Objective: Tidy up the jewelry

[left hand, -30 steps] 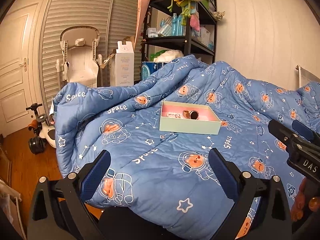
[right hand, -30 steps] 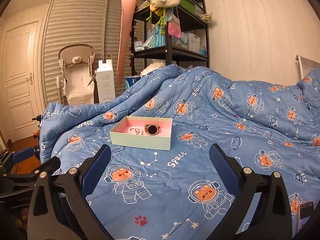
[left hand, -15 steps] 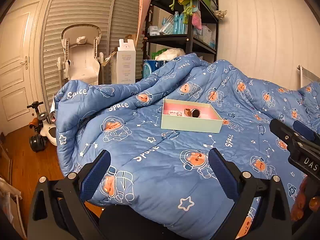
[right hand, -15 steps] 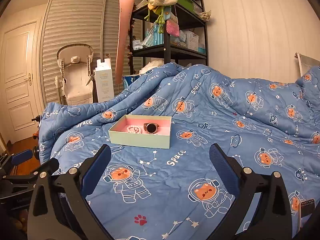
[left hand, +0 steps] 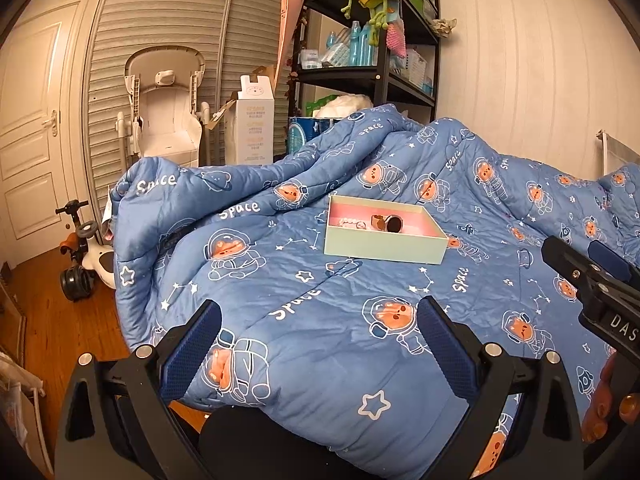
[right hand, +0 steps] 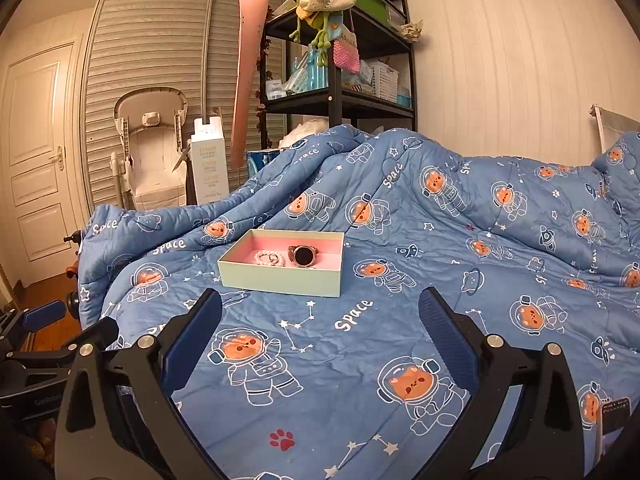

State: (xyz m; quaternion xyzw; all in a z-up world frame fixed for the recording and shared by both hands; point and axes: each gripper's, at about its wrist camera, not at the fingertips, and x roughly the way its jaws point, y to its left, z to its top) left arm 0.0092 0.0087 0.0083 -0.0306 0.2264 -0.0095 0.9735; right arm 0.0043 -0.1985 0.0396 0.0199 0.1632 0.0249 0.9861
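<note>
A pale green box (left hand: 384, 246) (right hand: 280, 278) with a pink inside lies on the blue space-print quilt (left hand: 304, 308) (right hand: 400, 312). Inside it rest a rose-gold watch (left hand: 390, 224) (right hand: 303, 256) with a dark round face and a pale bead bracelet (left hand: 352, 223) (right hand: 268, 258). My left gripper (left hand: 318, 344) is open, near the bed's edge and well short of the box. My right gripper (right hand: 320, 336) is open too, above the quilt just in front of the box. Neither holds anything.
A black shelf unit (left hand: 376, 52) with bottles and a knitted toy stands behind the bed. A white baby chair (left hand: 166, 108), a tall carton (left hand: 254, 128) and a ride-on toy (left hand: 80, 256) are on the wooden floor at left. The other gripper (left hand: 592, 280) shows at right.
Both cameras have drifted slightly; the box sits a little higher and further off in the left wrist view. Both grippers stay open and the box's contents have not moved.
</note>
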